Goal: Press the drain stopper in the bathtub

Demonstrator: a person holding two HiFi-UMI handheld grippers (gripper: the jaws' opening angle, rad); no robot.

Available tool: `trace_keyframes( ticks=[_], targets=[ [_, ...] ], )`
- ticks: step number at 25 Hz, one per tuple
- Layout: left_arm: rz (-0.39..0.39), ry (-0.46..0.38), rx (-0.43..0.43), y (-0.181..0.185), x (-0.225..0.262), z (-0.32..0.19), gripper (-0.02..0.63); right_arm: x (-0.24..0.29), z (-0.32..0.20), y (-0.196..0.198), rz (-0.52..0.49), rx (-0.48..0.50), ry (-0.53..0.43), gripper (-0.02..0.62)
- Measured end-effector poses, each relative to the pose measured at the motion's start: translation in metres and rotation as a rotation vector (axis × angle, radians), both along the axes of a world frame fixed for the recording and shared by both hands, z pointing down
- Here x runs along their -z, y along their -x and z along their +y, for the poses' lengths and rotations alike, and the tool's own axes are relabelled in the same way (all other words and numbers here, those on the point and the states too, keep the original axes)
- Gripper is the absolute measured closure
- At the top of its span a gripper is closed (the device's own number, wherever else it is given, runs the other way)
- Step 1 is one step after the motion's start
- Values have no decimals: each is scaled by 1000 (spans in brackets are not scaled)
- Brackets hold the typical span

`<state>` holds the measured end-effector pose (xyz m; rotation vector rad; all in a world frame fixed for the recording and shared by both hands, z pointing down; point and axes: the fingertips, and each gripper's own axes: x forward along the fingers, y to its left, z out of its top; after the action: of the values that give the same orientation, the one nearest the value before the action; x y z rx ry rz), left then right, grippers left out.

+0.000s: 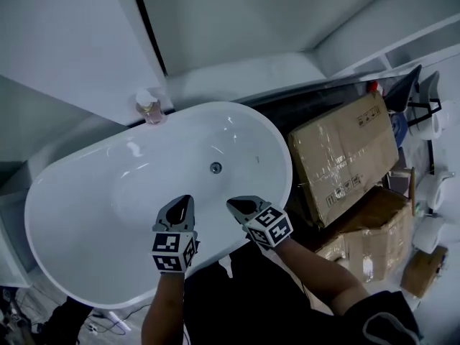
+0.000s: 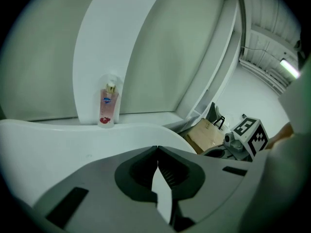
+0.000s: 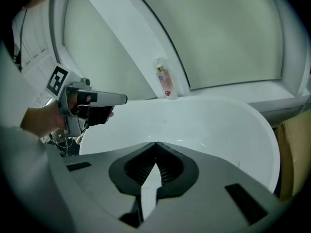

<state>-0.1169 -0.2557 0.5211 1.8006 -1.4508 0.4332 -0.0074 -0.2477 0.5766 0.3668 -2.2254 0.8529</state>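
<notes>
The white oval bathtub (image 1: 86, 192) fills the head view, and its round metal drain stopper (image 1: 215, 167) sits in the tub floor right of centre. My left gripper (image 1: 185, 201) hovers over the tub's near side, jaws shut with nothing between them. My right gripper (image 1: 231, 205) is beside it, also shut and empty, a short way in front of the stopper. In the left gripper view the jaw tips (image 2: 158, 148) meet above the tub rim (image 2: 58, 130). In the right gripper view the tips (image 3: 156, 143) meet over the tub basin (image 3: 204, 125); the stopper is hidden in both gripper views.
A small bottle with pink liquid (image 1: 149, 109) stands on the ledge at the tub's far rim, also seen as the bottle (image 2: 108, 106) and the bottle (image 3: 165, 81). Cardboard boxes (image 1: 345, 157) are stacked right of the tub. White wall panels rise behind it.
</notes>
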Motion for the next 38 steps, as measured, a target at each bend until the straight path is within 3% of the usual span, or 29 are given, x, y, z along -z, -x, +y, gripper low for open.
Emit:
trace_keyframes(
  ticks=[11, 22, 32, 38],
  targets=[
    [49, 126, -58, -31, -132, 1, 594, -128, -1, 3, 51, 26, 53, 580],
    [44, 207, -45, -21, -273, -5, 594, -260, -10, -4, 136, 74, 62, 581],
    [49, 271, -163, -38, -413, 2, 594, -412, -15, -6, 226, 143, 70, 581],
    [71, 322, -114, -31, -465, 12, 594, -475, -17, -9, 279, 170, 51, 581]
  ],
)
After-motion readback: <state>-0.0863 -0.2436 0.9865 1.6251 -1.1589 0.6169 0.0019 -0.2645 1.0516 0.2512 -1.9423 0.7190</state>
